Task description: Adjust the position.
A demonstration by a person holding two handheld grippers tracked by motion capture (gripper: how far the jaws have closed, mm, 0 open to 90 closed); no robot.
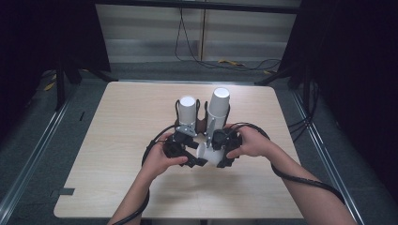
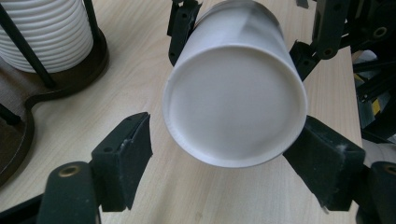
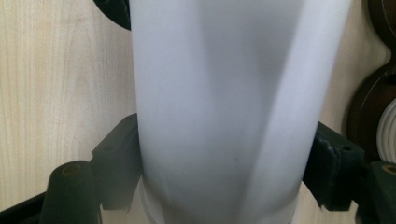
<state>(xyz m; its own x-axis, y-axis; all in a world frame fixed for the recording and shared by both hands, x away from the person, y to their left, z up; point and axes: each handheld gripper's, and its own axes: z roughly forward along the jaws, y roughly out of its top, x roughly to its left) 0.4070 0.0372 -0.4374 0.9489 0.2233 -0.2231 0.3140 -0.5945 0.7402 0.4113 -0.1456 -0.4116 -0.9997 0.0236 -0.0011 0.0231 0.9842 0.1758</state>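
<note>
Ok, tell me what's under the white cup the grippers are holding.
Under the white cup lies bare wooden table; nothing else shows beneath it. The right gripper clamps its sides. The cup's body covers the table directly below.

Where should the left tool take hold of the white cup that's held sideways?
On the white cup, pinch the wall just behind its closed base, coming end-on: the base faces the left tool, and the right tool clamps farther along.

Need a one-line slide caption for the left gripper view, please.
White paper cup lying base-first between the left claw, one pad touching, the other apart, beside a dark cup rack on the wooden table.
</note>
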